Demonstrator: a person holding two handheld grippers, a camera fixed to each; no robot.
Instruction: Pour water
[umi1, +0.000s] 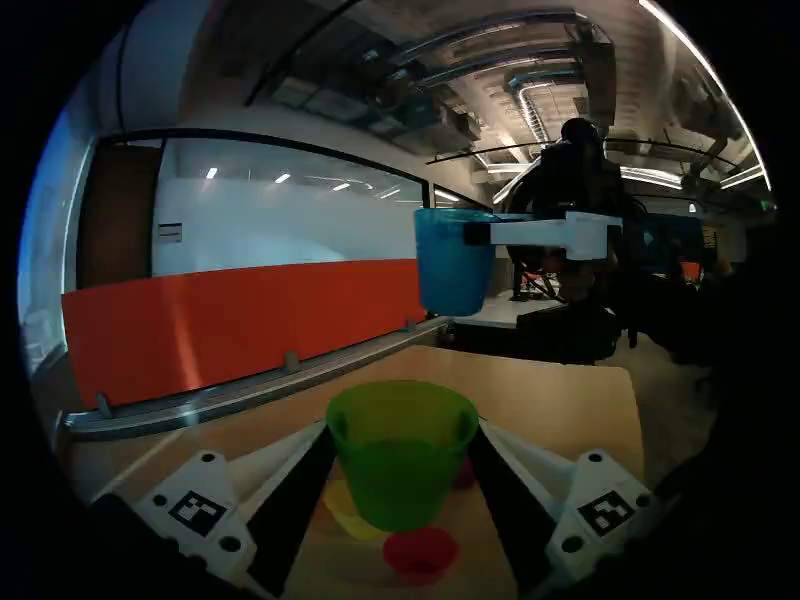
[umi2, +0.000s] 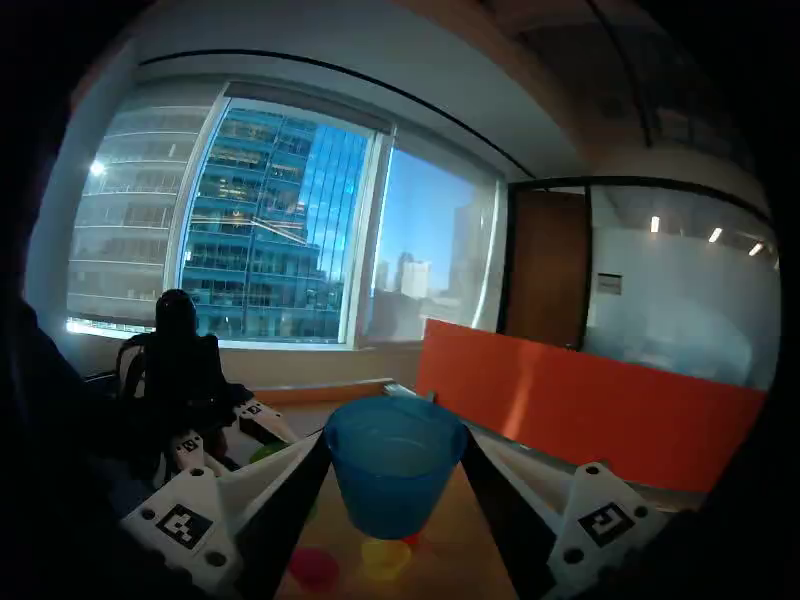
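Left gripper (umi1: 402, 445) fingers clamped on green cup (umi1: 402, 490), upright above tabletop (umi1: 560, 400). Right gripper (umi2: 396, 445) fingers grasp blue cup (umi2: 395, 495) (upright, raised higher), cups apart.

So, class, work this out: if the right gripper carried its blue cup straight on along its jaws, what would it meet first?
Probably nothing near: the right gripper with the blue cup faces open air over the table; the orange partition and window come first, though depth is unclear.
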